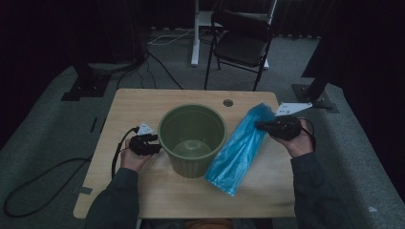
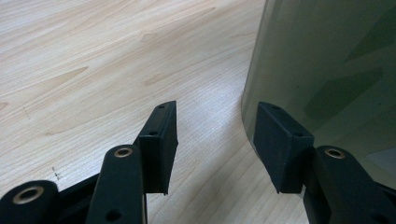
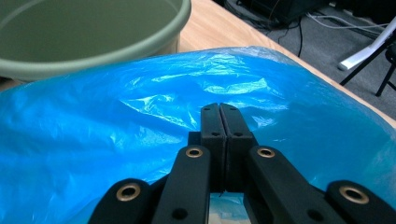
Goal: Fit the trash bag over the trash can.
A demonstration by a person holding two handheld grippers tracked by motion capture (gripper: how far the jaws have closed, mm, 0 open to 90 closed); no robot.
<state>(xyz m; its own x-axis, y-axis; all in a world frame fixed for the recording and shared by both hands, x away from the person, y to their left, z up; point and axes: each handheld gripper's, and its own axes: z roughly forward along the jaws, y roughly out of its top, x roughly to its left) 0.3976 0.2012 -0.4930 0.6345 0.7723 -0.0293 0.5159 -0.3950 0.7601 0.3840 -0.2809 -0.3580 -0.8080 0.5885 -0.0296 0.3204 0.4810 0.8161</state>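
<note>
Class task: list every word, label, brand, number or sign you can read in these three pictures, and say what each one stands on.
None can be read.
Bin: plain green, no label.
Bag: plain blue plastic, no print.
Table: bare wood grain; small dark specks near the left gripper are too small to read as marks.
Right gripper: black jaws with screw holes, no lettering.

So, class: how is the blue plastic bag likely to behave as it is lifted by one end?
Probably floppy: the blue plastic bag sags from the right gripper down to the table. Likely very light, since its thin film crinkles and lets light through. It may slip, being glossy and pinched only at an edge.
</note>
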